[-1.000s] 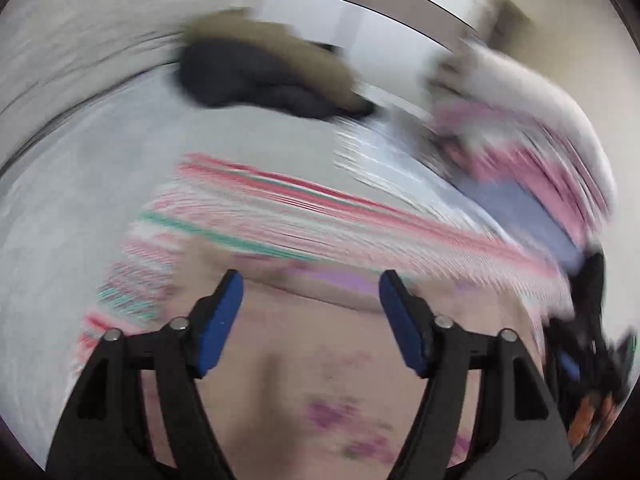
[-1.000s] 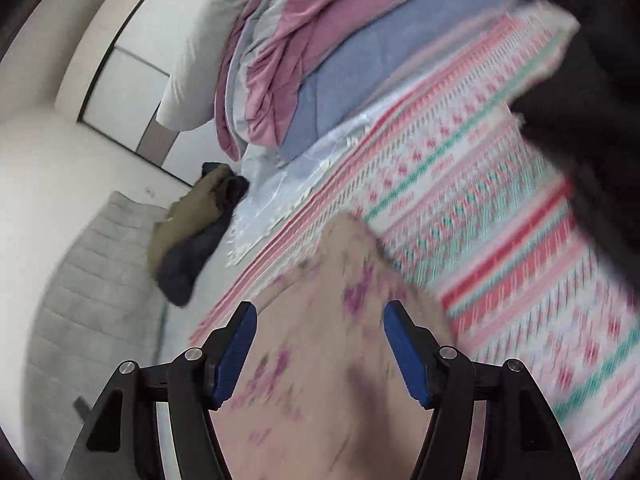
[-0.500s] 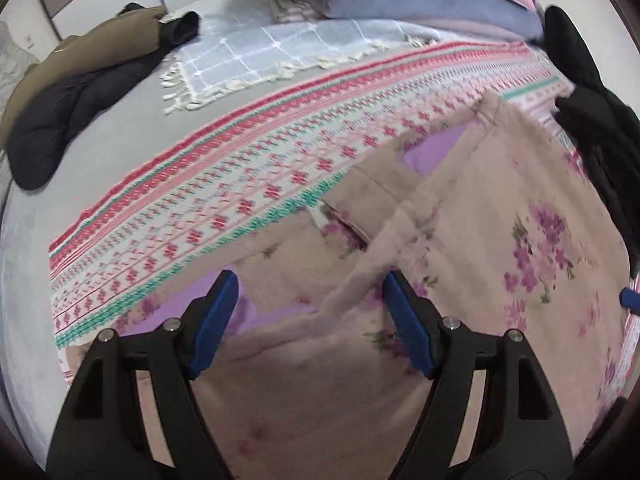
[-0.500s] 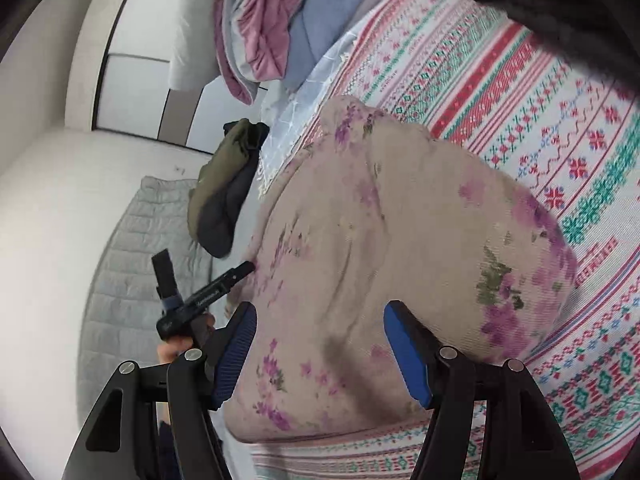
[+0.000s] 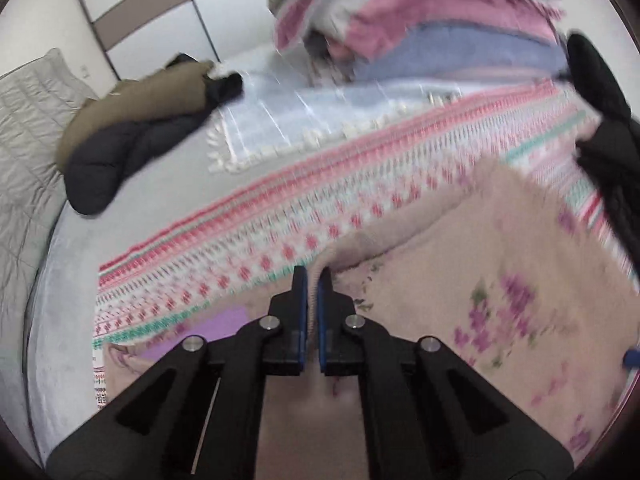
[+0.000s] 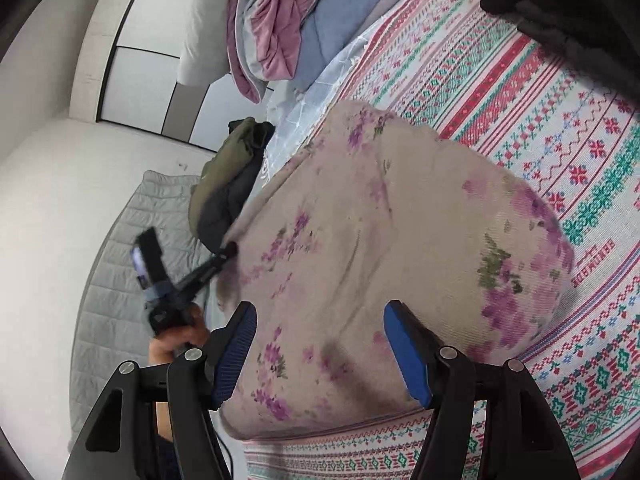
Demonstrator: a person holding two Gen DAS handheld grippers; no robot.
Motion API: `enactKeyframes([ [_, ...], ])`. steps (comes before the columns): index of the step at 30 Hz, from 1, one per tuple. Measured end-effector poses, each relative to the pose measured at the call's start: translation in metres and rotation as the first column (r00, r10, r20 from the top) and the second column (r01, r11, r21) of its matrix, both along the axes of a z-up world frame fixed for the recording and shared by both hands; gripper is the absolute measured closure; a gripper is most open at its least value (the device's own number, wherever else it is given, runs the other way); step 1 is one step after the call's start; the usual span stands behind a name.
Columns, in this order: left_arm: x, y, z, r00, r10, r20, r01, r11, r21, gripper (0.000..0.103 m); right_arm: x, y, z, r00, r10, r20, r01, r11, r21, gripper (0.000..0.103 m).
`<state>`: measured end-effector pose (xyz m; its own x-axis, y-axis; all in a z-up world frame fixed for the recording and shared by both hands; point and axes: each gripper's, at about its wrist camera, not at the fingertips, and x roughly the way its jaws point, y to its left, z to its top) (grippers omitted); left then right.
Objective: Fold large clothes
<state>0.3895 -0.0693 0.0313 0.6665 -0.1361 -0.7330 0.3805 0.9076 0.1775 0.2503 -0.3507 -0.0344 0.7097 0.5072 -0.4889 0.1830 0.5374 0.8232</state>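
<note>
Two grippers work over a beige fleece garment printed with purple flowers (image 6: 380,248), which lies spread on a woven blanket patterned in pink, red and green bands (image 6: 560,128) across the bed. In the left wrist view the left gripper (image 5: 313,280) has its blue-padded jaws pressed together on a folded edge of the beige fleece garment (image 5: 500,280); a thin ridge of the fabric shows pinched between the pads (the view is blurred, so the exact seam cannot be made out). A patch of the garment's plain purple lining (image 5: 212,328) shows just left of the black gripper arms.

In the right wrist view the right gripper (image 6: 320,344) hovers with its jaws spread wide apart above the near part of the garment, its blue pads (image 6: 236,344) not pressing on the cloth. The left gripper (image 6: 188,276) appears there too at the garment's left edge, held in a hand (image 6: 176,340), its tip at the fabric.

Beyond the garment lies a pale blue checked cloth with a white fringe (image 5: 300,120), and beside that an olive and dark navy padded jacket (image 5: 132,128) on the grey mattress (image 5: 72,300). Stacked pink, grey and blue bedding (image 6: 280,20) is piled at the far side of the bed, and a black fuzzy garment (image 6: 560,8) sits on the patterned blanket well apart from the grippers.
</note>
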Motion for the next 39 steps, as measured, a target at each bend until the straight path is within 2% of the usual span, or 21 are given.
enactKeyframes([
  [2,0.009,-0.005,0.007,1.0,0.017,-0.002,-0.017,1.0,-0.011,0.098,-0.002,0.0,0.007,1.0,-0.005,0.022,0.006,0.999,-0.033,0.036],
  [3,0.015,-0.011,0.001,1.0,0.021,-0.019,-0.021,1.0,0.006,0.098,-0.002,0.002,0.01,1.0,-0.003,0.029,0.004,0.999,-0.05,0.036],
  [5,0.028,-0.02,-0.031,0.997,0.052,-0.065,-0.047,0.996,0.076,0.098,-0.002,0.007,0.015,0.999,0.009,0.037,-0.006,0.995,-0.095,0.036],
  [7,0.042,-0.019,-0.072,0.985,0.102,-0.138,-0.087,0.99,0.107,0.098,0.001,0.014,0.017,0.999,0.02,0.039,-0.015,0.99,-0.14,0.036],
  [9,0.048,-0.014,-0.107,0.972,0.131,-0.195,-0.116,0.989,0.087,0.098,0.001,0.018,0.018,0.999,0.025,0.041,-0.018,0.986,-0.165,0.036],
  [11,0.045,-0.011,-0.116,0.977,0.136,-0.162,-0.129,0.99,0.05,0.098,0.003,0.022,0.019,0.998,0.041,0.045,-0.032,0.982,-0.187,0.036],
  [14,0.046,-0.005,-0.112,0.975,0.138,-0.174,-0.14,0.99,0.001,0.097,0.005,0.031,0.02,0.998,0.057,0.037,-0.046,0.967,-0.249,0.036],
  [17,0.043,-0.007,-0.111,0.977,0.139,-0.164,-0.138,0.99,0.016,0.096,0.005,0.042,0.019,0.997,0.063,0.038,-0.048,0.949,-0.312,0.036],
  [20,0.038,-0.01,-0.107,0.979,0.138,-0.147,-0.135,0.99,0.034,0.095,0.006,0.062,0.024,0.994,0.094,0.058,-0.062,0.907,-0.417,0.036],
  [22,0.042,-0.005,-0.105,0.978,0.136,-0.157,-0.135,0.991,0.018,0.09,0.01,0.076,0.023,0.99,0.131,0.053,-0.09,0.873,-0.479,0.036],
  [24,0.043,0.005,-0.093,0.973,0.147,-0.177,-0.154,0.988,-0.03,0.079,0.017,0.09,0.014,0.985,0.174,0.014,-0.136,0.818,-0.559,0.035],
  [25,0.043,0.015,-0.081,0.969,0.154,-0.194,-0.174,0.981,-0.088,0.078,0.022,0.093,0.006,0.984,0.18,-0.014,-0.154,0.795,-0.587,0.034],
  [26,0.042,0.024,-0.072,0.964,0.165,-0.208,-0.196,0.97,-0.142,0.078,0.027,0.094,-0.005,0.982,0.182,-0.042,-0.171,0.786,-0.595,0.033],
  [28,0.035,0.053,-0.043,0.951,0.189,-0.243,-0.259,0.918,-0.3,0.077,0.033,0.09,-0.013,0.981,0.183,-0.055,-0.182,0.8,-0.572,0.032],
  [29,0.028,0.067,-0.029,0.948,0.19,-0.256,-0.276,0.891,-0.361,0.075,0.035,0.09,-0.014,0.98,0.19,-0.056,-0.187,0.798,-0.573,0.031],
  [30,0.017,0.077,-0.017,0.945,0.2,-0.258,-0.291,0.875,-0.386,0.069,0.038,0.091,-0.014,0.978,0.199,-0.059,-0.195,0.786,-0.586,0.031],
  [31,0.006,0.082,-0.008,0.946,0.21,-0.248,-0.296,0.871,-0.391,0.061,0.04,0.093,-0.015,0.977,0.206,-0.063,-0.202,0.775,-0.599,0.031],
  [33,-0.03,0.085,0.008,0.958,0.205,-0.2,-0.269,0.884,-0.382,0.051,0.045,0.098,-0.02,0.974,0.21,-0.087,-0.218,0.755,-0.618,0.03],
  [35,-0.079,0.084,0.014,0.971,0.17,-0.171,-0.225,0.893,-0.389,0.046,0.05,0.103,-0.025,0.971,0.211,-0.11,-0.232,0.737,-0.635,0.03],
  [36,-0.093,0.085,0.013,0.972,0.16,-0.174,-0.218,0.891,-0.398,0.044,0.052,0.105,-0.025,0.97,0.212,-0.117,-0.237,0.726,-0.646,0.03],
  [39,-0.132,0.089,-0.007,0.958,0.17,-0.23,-0.258,0.862,-0.436,0.038,0.052,0.106,-0.026,0.967,0.222,-0.128,-0.251,0.712,-0.656,0.03],
])
